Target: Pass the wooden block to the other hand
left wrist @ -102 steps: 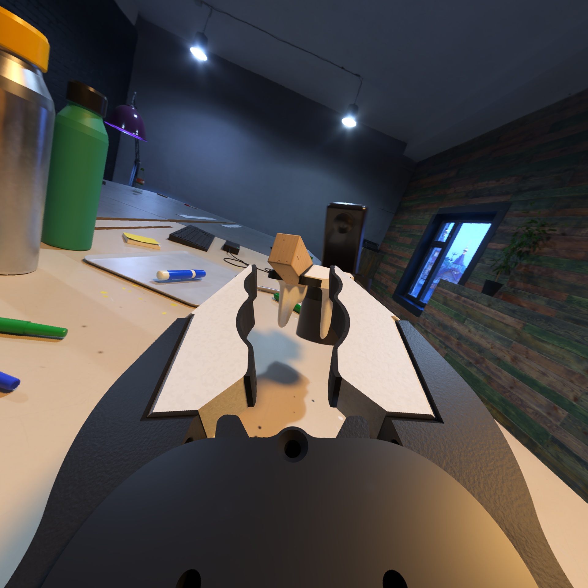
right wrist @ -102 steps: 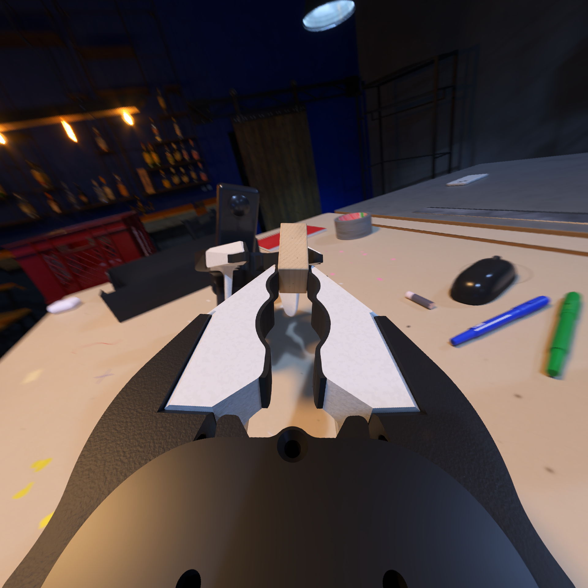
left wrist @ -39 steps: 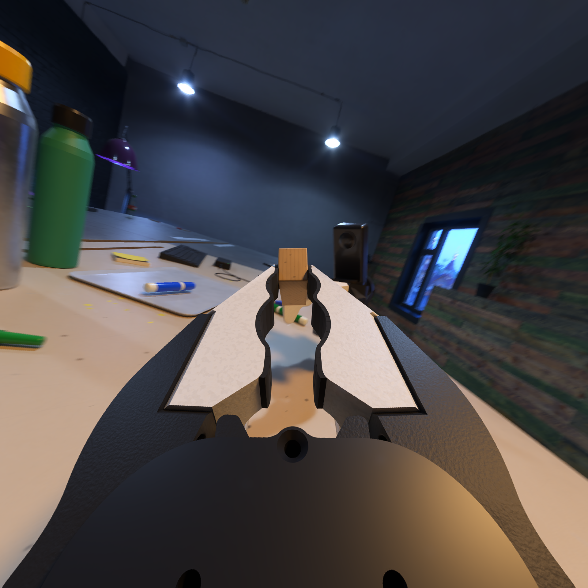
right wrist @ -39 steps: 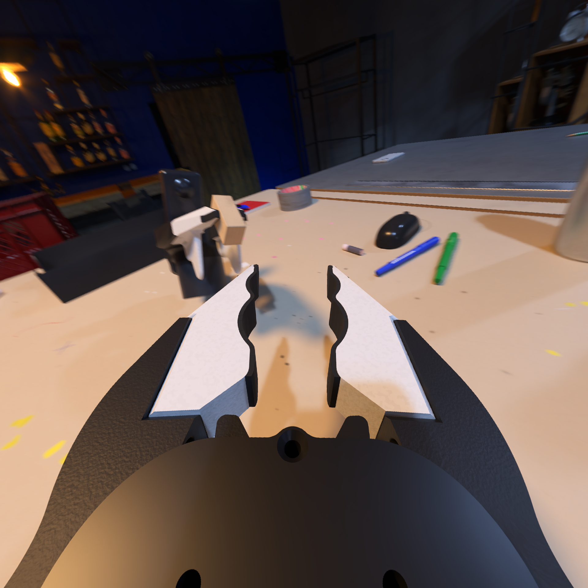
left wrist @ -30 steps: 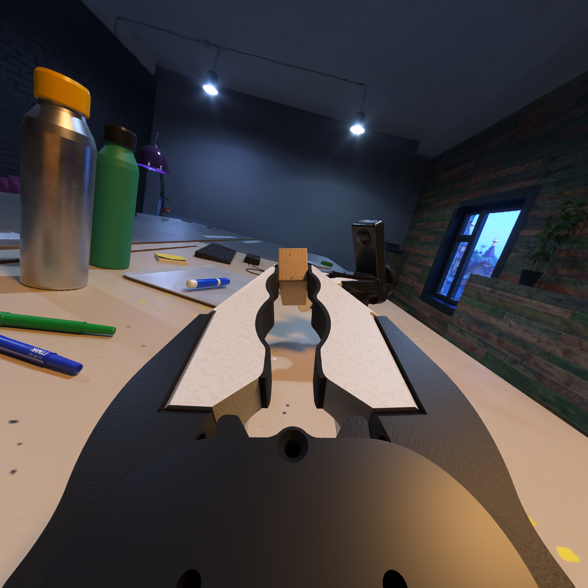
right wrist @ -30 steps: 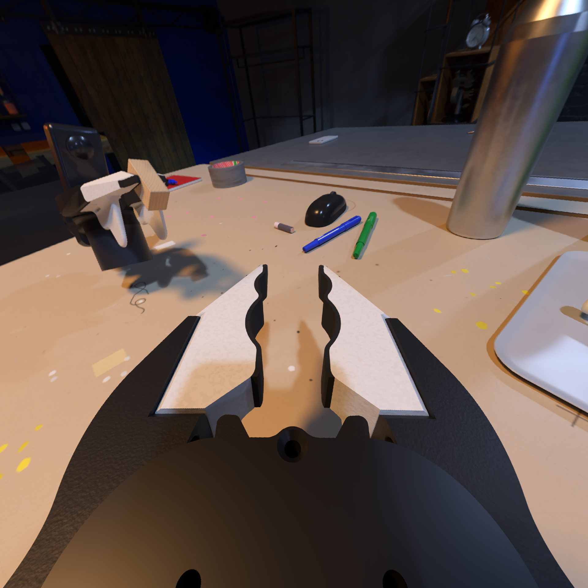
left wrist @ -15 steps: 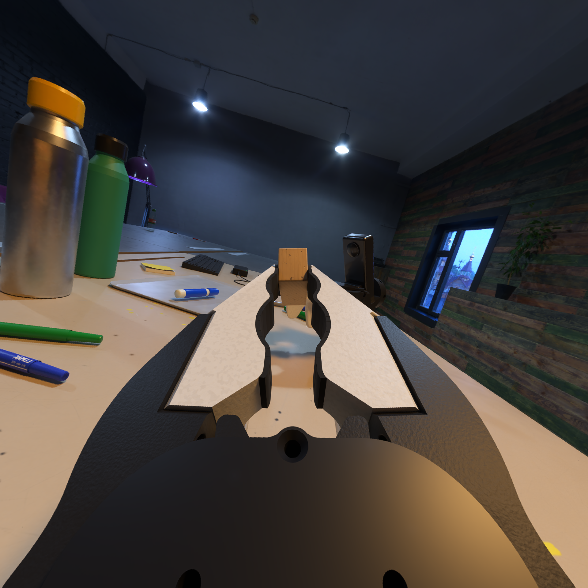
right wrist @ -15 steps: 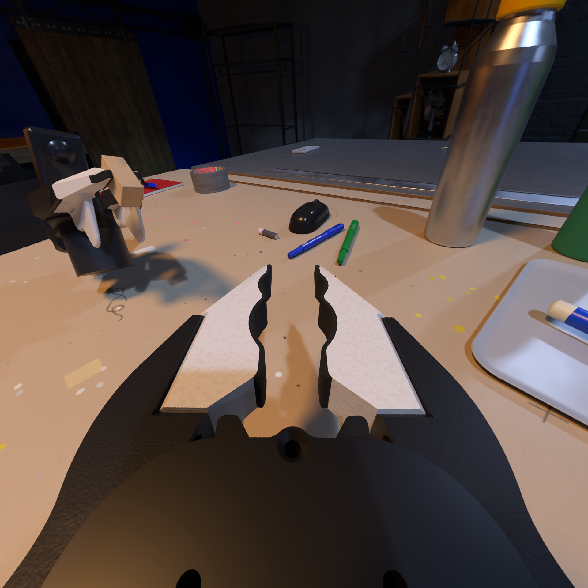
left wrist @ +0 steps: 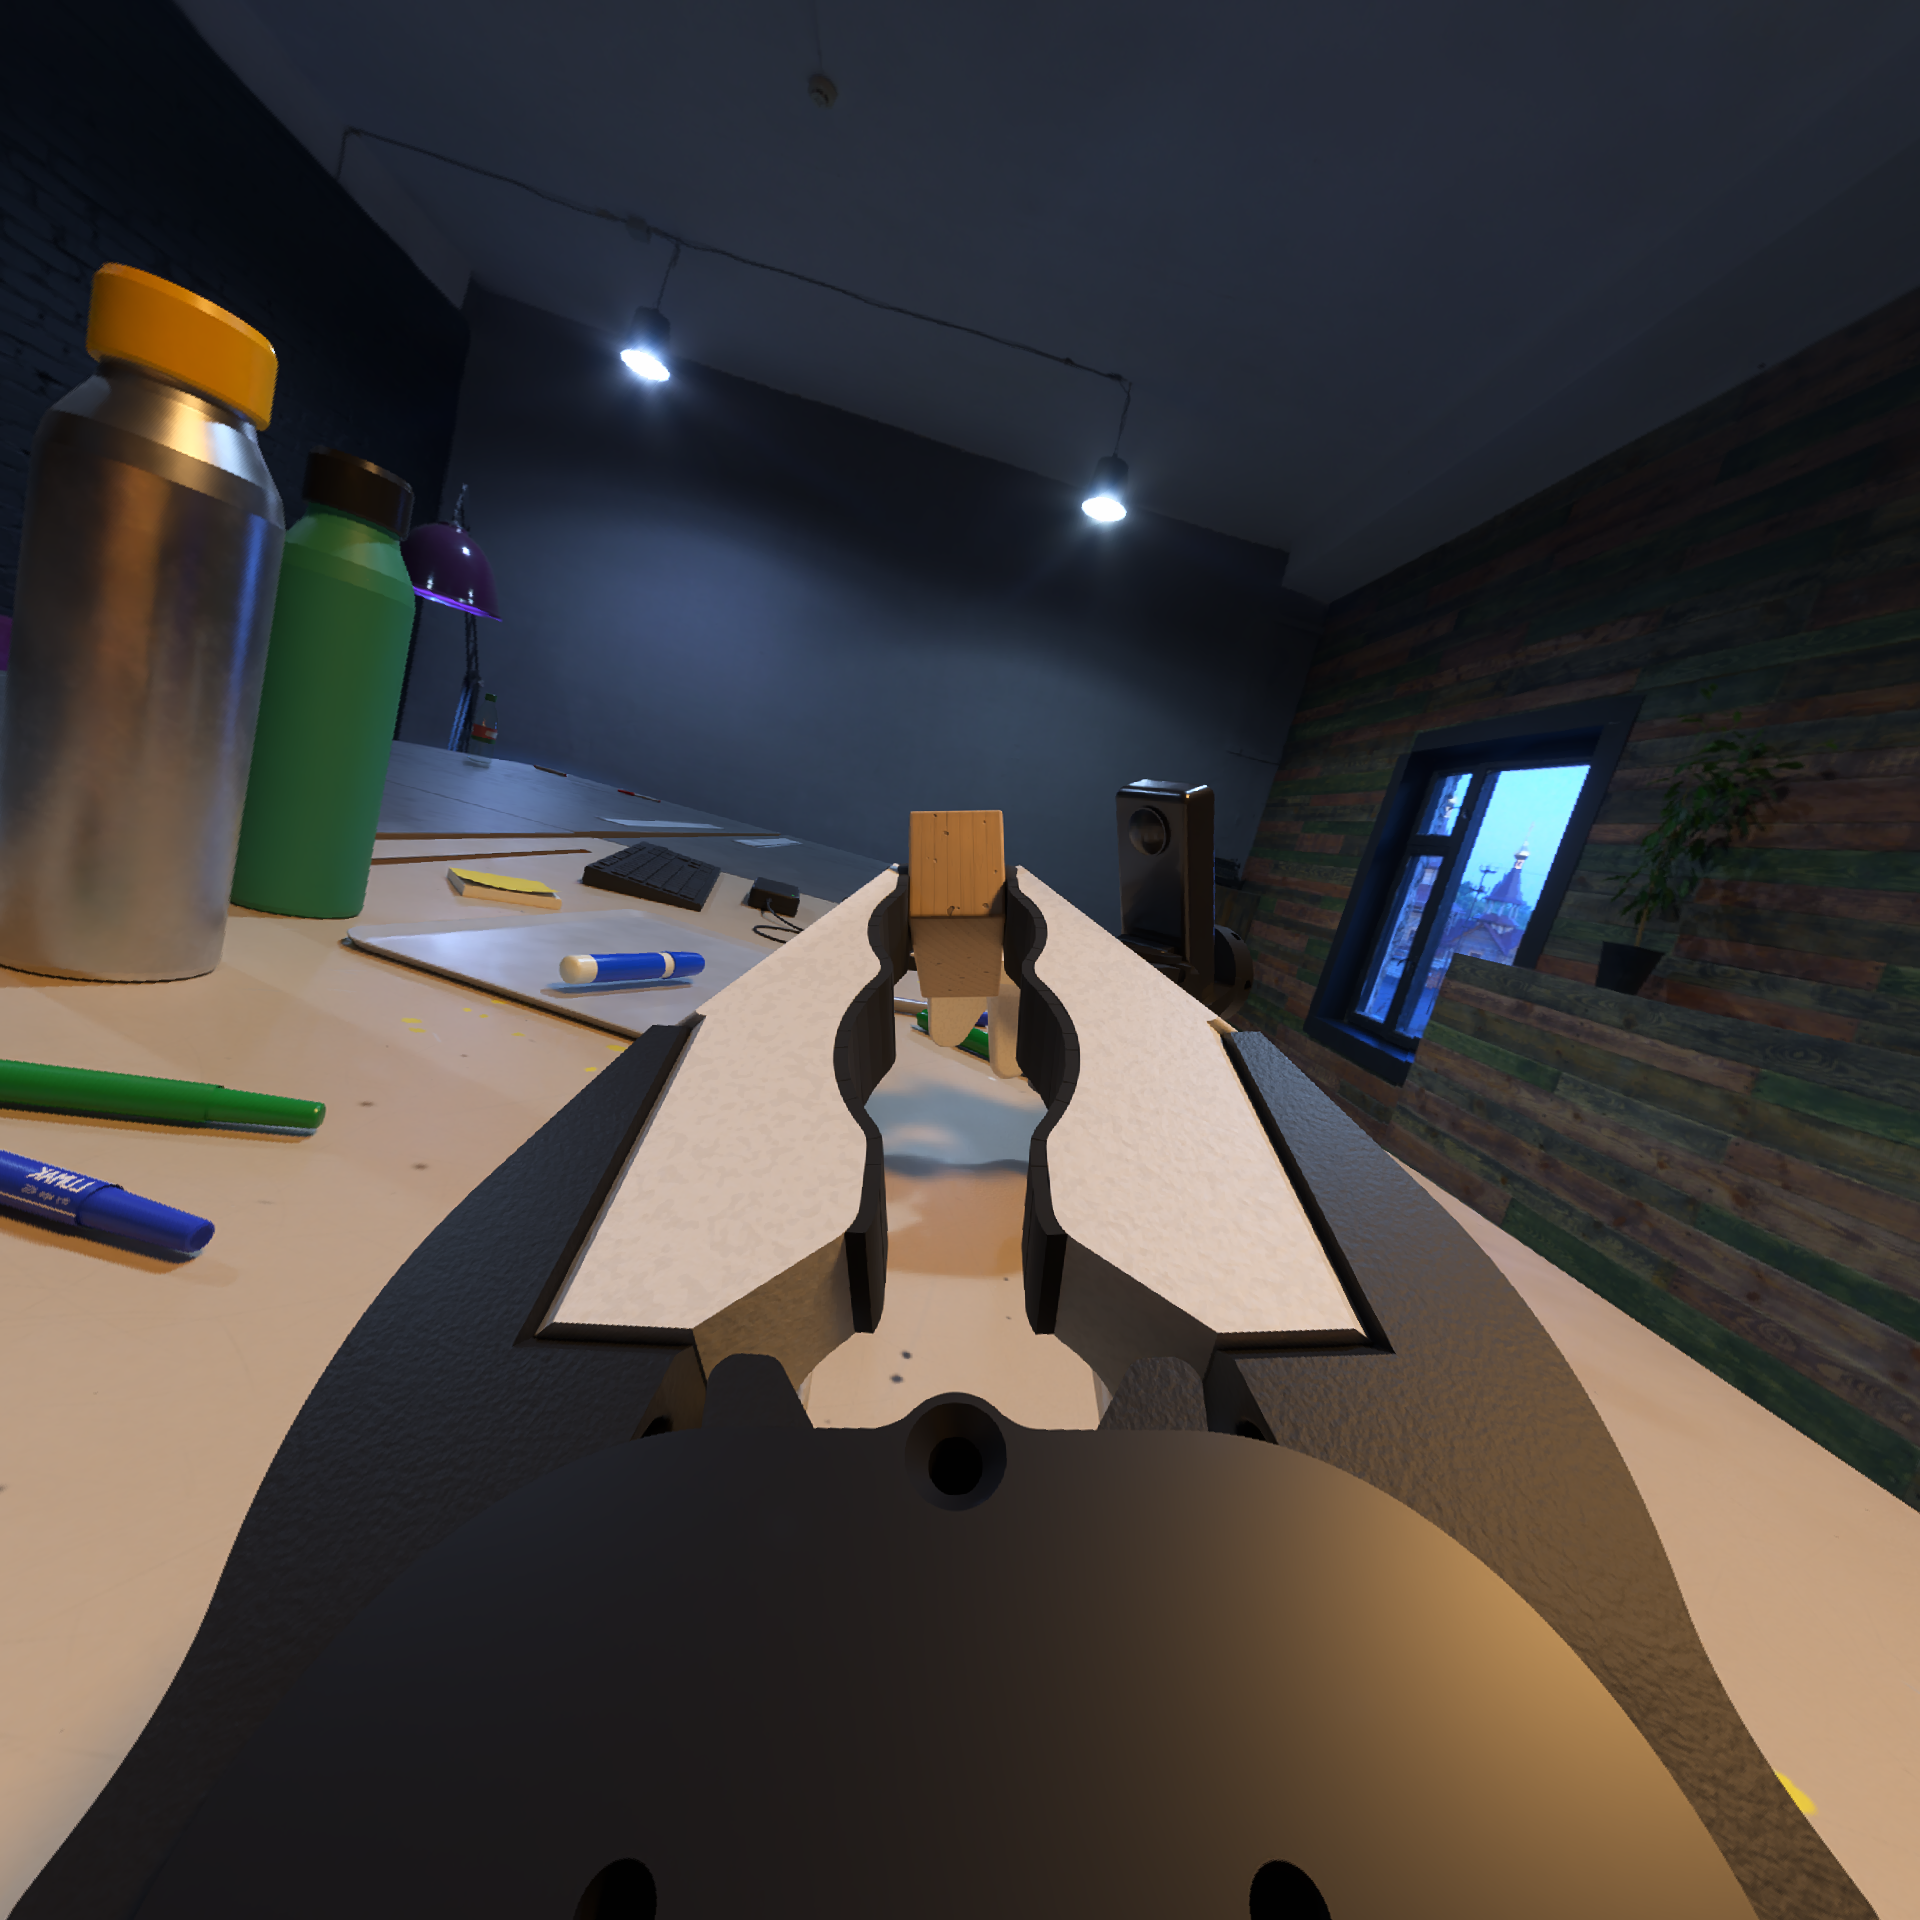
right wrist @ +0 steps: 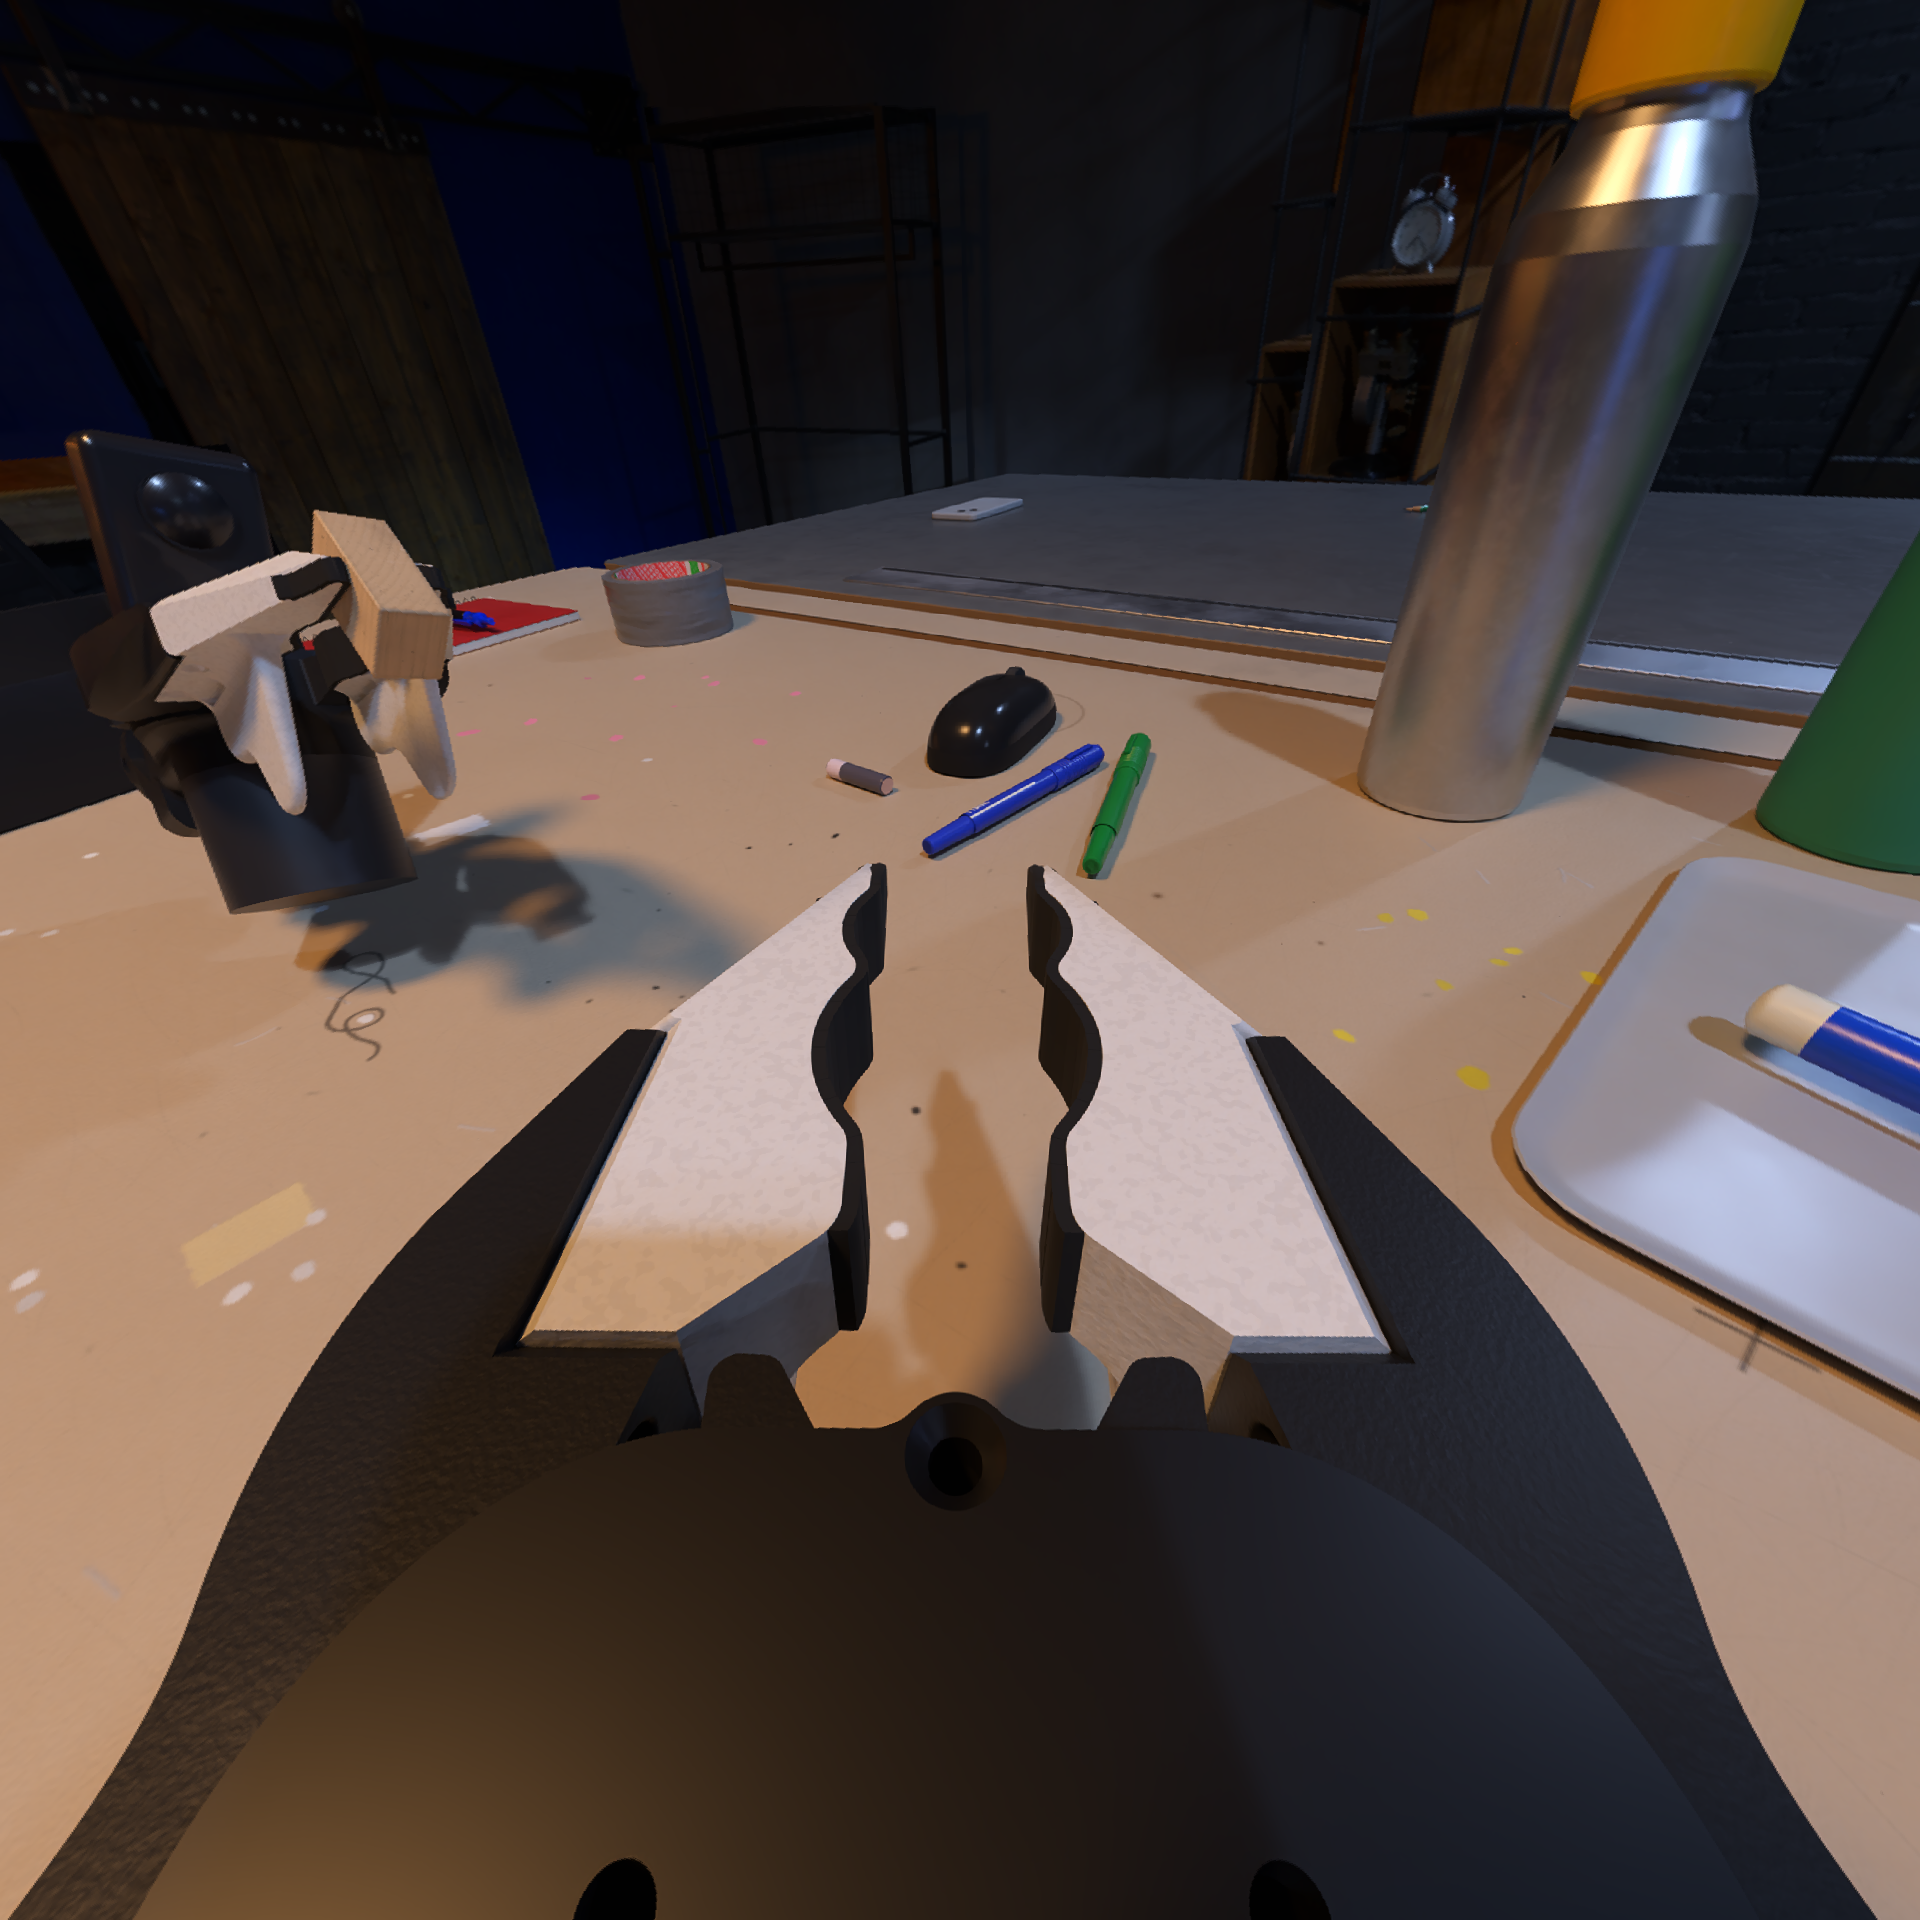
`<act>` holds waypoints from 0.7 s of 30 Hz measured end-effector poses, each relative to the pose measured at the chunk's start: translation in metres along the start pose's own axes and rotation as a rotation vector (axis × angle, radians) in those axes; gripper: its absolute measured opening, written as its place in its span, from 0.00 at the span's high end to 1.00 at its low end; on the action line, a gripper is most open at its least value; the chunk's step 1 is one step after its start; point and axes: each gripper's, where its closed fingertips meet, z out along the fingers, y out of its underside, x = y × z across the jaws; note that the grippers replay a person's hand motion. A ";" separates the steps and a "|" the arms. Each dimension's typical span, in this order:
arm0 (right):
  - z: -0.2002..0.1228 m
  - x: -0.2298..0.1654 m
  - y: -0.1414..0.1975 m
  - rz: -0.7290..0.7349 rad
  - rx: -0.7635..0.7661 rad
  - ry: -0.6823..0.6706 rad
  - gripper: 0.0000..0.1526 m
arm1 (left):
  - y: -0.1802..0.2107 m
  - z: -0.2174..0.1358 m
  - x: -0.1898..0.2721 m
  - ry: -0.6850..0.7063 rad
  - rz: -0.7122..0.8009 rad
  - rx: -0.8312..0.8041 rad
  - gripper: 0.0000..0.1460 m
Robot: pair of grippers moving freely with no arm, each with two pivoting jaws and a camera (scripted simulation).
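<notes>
Gripping the wooden block (left wrist: pixel 956 864) at their tips, the left tongs (left wrist: pixel 957 896) sit at the centre of the left wrist view, the pale block pinched upright between both inner faces and held clear above the tan surface (left wrist: pixel 312 1351). From the right wrist view the same block (right wrist: pixel 384 592) shows at the left edge of the frame, tilted in the white fingers (right wrist: pixel 260 707) of those tongs, which cast a dark shadow on the surface below. The right tongs (right wrist: pixel 956 883) fill the lower centre of that view, parted with a narrow bare gap and nothing between them, well apart from the block. Just beyond their tips lie a blue marker (right wrist: pixel 1013 800) and a green marker (right wrist: pixel 1117 802) side by side, with a black mouse (right wrist: pixel 987 722) behind them and a roll of tape (right wrist: pixel 668 600) farther back. A steel bottle (right wrist: pixel 1558 499) with a yellow cap rises at the upper right, and a white tray (right wrist: pixel 1662 1174) holding a blue-and-white stick lies at the right edge. In the left wrist view, a green bottle (left wrist: pixel 327 696) stands beside the steel one at the left
</notes>
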 end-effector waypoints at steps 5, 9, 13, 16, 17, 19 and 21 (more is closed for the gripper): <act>0.000 0.000 0.000 -0.006 0.002 0.003 0.82 | 0.000 0.000 0.000 0.000 0.000 0.001 0.89; -0.001 0.000 -0.001 -0.008 0.006 0.002 0.83 | 0.000 0.000 0.000 -0.002 0.003 -0.001 0.89; -0.001 -0.001 -0.001 -0.013 0.006 0.002 0.82 | 0.000 0.000 0.000 -0.003 0.005 -0.001 0.89; -0.001 -0.001 -0.001 -0.014 0.009 -0.002 0.82 | 0.000 0.000 0.000 -0.004 0.006 -0.002 0.89; -0.001 -0.001 -0.001 -0.010 0.008 -0.004 0.82 | 0.000 0.000 0.000 -0.004 0.007 -0.001 0.89; -0.002 -0.001 -0.001 -0.003 0.010 -0.008 0.82 | 0.000 0.000 0.000 -0.004 0.006 0.001 0.89; -0.002 -0.001 -0.002 0.001 0.012 -0.008 0.82 | 0.000 0.000 -0.001 -0.003 0.005 0.002 0.89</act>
